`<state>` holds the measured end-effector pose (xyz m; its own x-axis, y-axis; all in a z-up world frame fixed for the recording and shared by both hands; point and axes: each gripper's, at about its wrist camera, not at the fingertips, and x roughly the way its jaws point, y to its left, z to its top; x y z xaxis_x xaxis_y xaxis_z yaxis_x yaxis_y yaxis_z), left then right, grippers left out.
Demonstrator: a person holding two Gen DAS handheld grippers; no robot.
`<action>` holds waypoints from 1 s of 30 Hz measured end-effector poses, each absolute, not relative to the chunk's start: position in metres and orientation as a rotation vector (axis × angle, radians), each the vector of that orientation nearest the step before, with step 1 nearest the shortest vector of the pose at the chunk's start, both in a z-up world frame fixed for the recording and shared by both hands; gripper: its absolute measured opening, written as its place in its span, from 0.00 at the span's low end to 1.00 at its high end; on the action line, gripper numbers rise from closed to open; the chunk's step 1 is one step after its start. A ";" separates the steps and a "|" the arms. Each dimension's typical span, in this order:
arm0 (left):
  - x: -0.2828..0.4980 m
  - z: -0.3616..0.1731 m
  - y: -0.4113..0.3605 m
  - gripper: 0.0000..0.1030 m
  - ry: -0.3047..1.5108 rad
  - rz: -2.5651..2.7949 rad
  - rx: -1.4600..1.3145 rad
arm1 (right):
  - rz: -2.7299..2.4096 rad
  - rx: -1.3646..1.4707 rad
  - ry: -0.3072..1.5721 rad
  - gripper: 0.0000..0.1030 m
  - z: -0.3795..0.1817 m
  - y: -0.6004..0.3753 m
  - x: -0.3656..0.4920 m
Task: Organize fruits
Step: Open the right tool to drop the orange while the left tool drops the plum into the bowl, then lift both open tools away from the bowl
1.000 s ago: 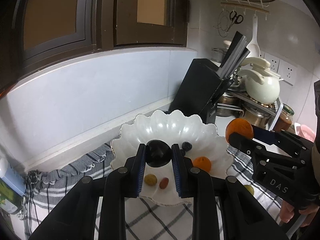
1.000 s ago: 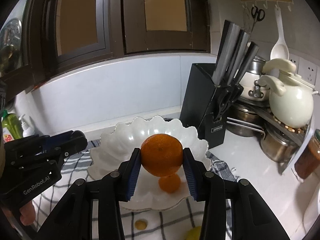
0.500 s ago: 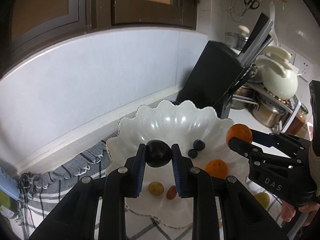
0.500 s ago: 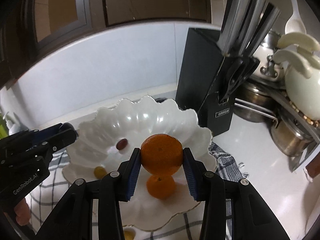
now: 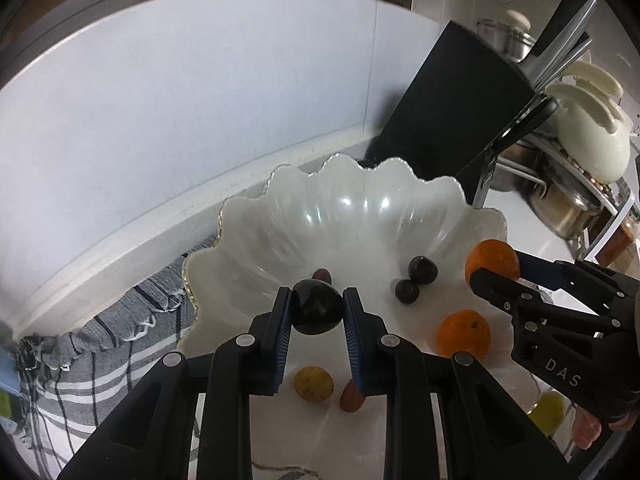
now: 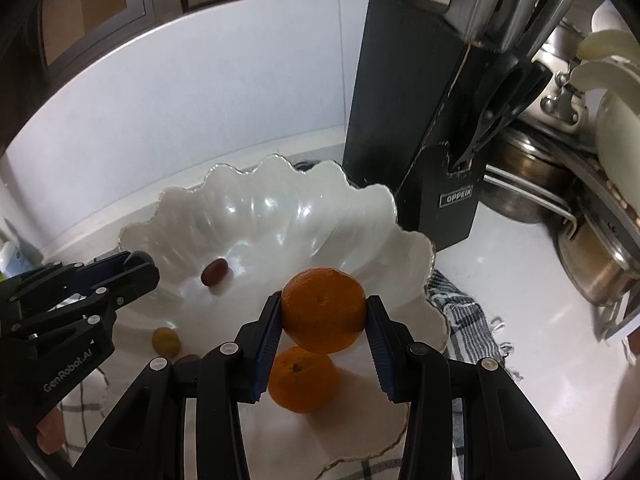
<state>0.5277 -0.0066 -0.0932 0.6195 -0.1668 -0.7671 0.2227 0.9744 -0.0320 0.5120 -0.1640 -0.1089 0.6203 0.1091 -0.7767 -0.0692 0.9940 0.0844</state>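
My left gripper (image 5: pixel 317 312) is shut on a dark plum (image 5: pixel 317 310) and holds it above the white scalloped bowl (image 5: pixel 360 200). My right gripper (image 6: pixel 323 316) is shut on an orange (image 6: pixel 323 309) above the bowl's right side (image 6: pixel 280 184); it also shows in the left wrist view (image 5: pixel 491 262). In the bowl lie a second orange (image 5: pixel 463 333) (image 6: pixel 302 378), two dark berries (image 5: pixel 422 270), a yellow-green grape (image 5: pixel 313 383) (image 6: pixel 165 340) and reddish grapes (image 5: pixel 352 397) (image 6: pixel 214 272).
A black knife block (image 6: pixel 404 128) stands just behind the bowl on the right. Steel pots (image 6: pixel 592 256) and a cream kettle (image 5: pixel 588 136) sit on a rack further right. A checked cloth (image 5: pixel 100 352) lies under the bowl. A yellow fruit (image 5: pixel 548 408) lies beside the bowl.
Both grippers have moved forward and down over the bowl, each still holding its fruit. The bowl now fills more of both views.
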 end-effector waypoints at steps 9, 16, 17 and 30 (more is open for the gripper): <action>0.533 -0.101 -0.006 0.46 0.901 -0.197 0.063 | 0.097 0.059 0.944 0.46 -0.121 -0.165 0.519; 0.524 -0.090 -0.002 0.56 0.875 -0.182 0.069 | 0.069 0.057 0.899 0.55 -0.109 -0.167 0.508; 0.521 -0.087 -0.001 0.56 0.870 -0.181 0.066 | 0.069 0.058 0.894 0.55 -0.107 -0.167 0.506; 0.474 -0.038 0.006 0.65 0.746 -0.199 0.072 | 0.057 0.049 0.776 0.55 -0.059 -0.162 0.454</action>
